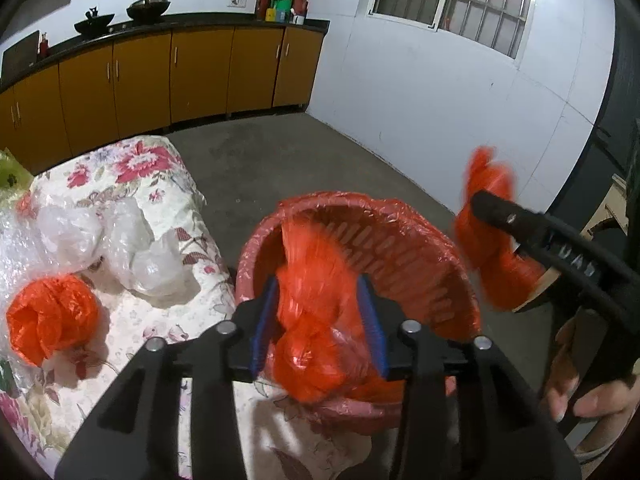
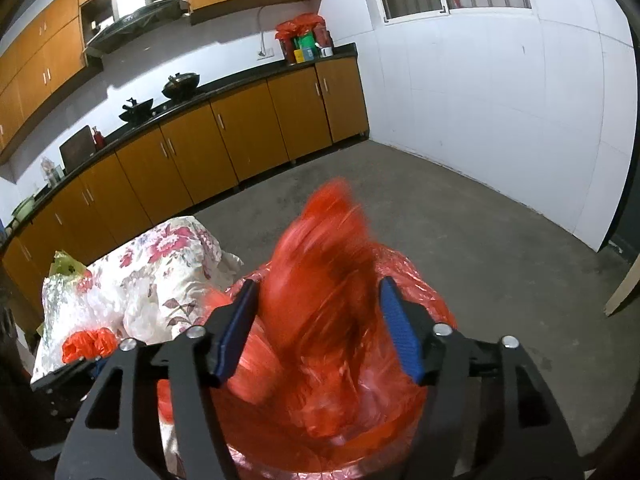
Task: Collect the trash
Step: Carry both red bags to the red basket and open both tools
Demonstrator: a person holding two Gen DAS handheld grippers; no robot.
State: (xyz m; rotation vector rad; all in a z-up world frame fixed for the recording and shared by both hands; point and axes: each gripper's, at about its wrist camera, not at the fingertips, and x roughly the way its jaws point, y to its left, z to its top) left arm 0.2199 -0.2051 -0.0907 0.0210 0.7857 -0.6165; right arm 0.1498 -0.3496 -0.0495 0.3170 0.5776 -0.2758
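Observation:
A red slotted basket (image 1: 440, 248) lined with red film stands against the floral-cloth table (image 1: 152, 168). My left gripper (image 1: 318, 312) hangs over the basket's mouth with a crumpled orange plastic bag (image 1: 308, 340) loose between its blue pads; the jaws stand open. My right gripper (image 2: 318, 320) is also open above the basket's lining (image 2: 424, 292). A second orange bag (image 2: 320, 280), blurred, sits between its pads with a gap on the right side. In the left wrist view that bag (image 1: 492, 240) shows beside the right gripper's black finger (image 1: 520, 224).
On the table lie another crumpled orange bag (image 1: 52, 316), clear plastic wads (image 1: 120, 240) and bubble wrap (image 1: 16, 248). A person's hand (image 1: 580, 396) grips the right tool. Brown cabinets (image 1: 200, 72) line the far wall; bare concrete floor (image 1: 320, 160) lies beyond the basket.

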